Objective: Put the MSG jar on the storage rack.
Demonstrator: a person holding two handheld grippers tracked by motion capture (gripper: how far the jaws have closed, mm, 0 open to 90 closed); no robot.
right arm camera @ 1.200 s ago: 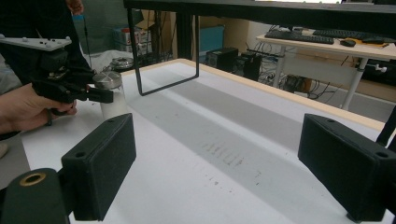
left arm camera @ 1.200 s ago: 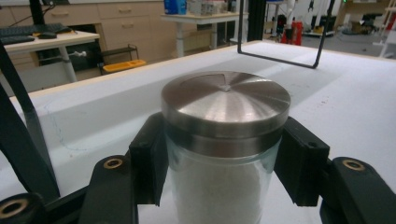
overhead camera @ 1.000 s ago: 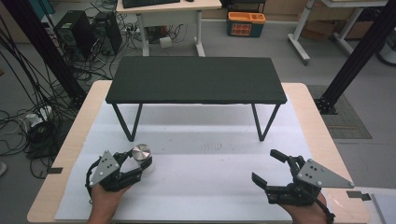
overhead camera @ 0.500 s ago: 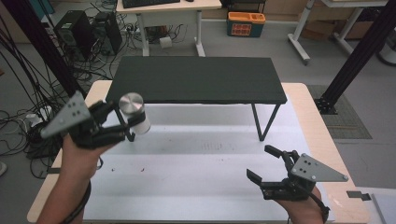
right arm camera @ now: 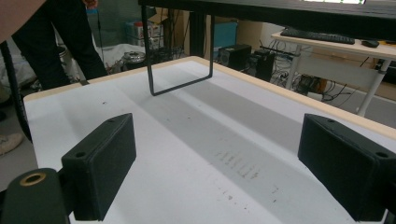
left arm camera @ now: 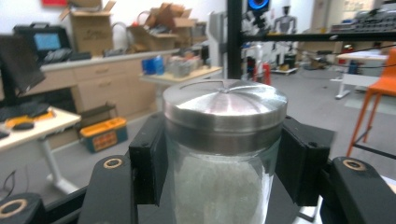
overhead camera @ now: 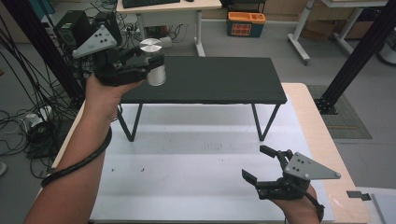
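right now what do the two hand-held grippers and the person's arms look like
Both are matte black. The left hand-held gripper and the right hand-held gripper each carry a grey three-cornered plate with small holes on top. The jaws end in blocky rectangular black pads, and brass-coloured ringed holes mark the jaw arms. A black cable loops by the left forearm. Both forearms are bare, with a black strap at the right wrist.

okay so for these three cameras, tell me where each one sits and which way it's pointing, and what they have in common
High view: above the person's side, looking forward and down on the white table and black shelf; both forearms, left gripper, right gripper.
Left gripper view: rides the raised left gripper, looking outward into the room past the jar; both its jaw pads show.
Right gripper view: low over the table, looking towards a shelf leg; its open jaws show.
Shared: the jar appears in the high and left gripper views.
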